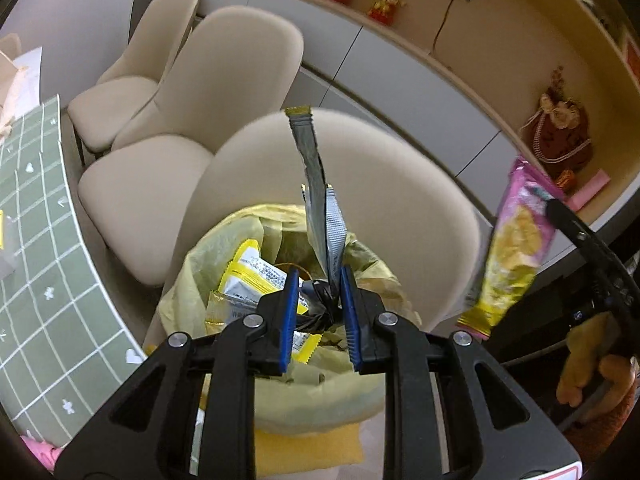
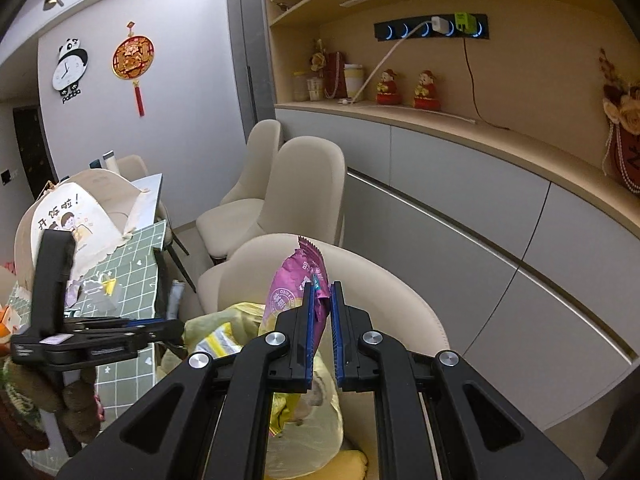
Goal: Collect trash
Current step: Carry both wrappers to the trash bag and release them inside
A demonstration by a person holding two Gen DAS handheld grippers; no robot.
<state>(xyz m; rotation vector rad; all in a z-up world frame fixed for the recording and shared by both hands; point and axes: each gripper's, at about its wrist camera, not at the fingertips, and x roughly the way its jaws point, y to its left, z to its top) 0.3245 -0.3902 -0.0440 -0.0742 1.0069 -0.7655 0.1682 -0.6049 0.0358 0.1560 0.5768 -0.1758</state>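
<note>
My left claw (image 1: pixel 318 300) hangs right over the mouth of the yellow trash bag (image 1: pixel 280 380), its blue pads set apart; a silver wrapper (image 1: pixel 320 200) stands up between them, leaning against the right-hand pad, and I cannot tell whether it is truly pinched, though the gap reads as released. My right claw (image 2: pixel 321 320) is clenched on a purple snack packet (image 2: pixel 298 292), which rises between the pads with its crimped top edge uppermost; the print on it is partly readable as "FRIED" in a round seal, the rest too small for me. From the left camera that same packet (image 1: pixel 516 248) hangs down beside the bag, pink at the top and yellow at the bottom. Inside the bag I see yellow-and-white wrappers (image 1: pixel 252 276) with fine printed text that I cannot read. The bag sits on the nearest beige chair (image 1: pixel 400 200). Left of it lies the green checked tablecloth (image 1: pixel 48 280), and on the table a folding food cover (image 2: pixel 80 216) bears the characters "开饭啦!" above a cartoon child. Two more chairs (image 2: pixel 296 200) stand beyond. Farthest off, a wall clock (image 2: pixel 72 68) shaped like a panda carries the word "panda", beside a red hanging ornament (image 2: pixel 133 58).
</note>
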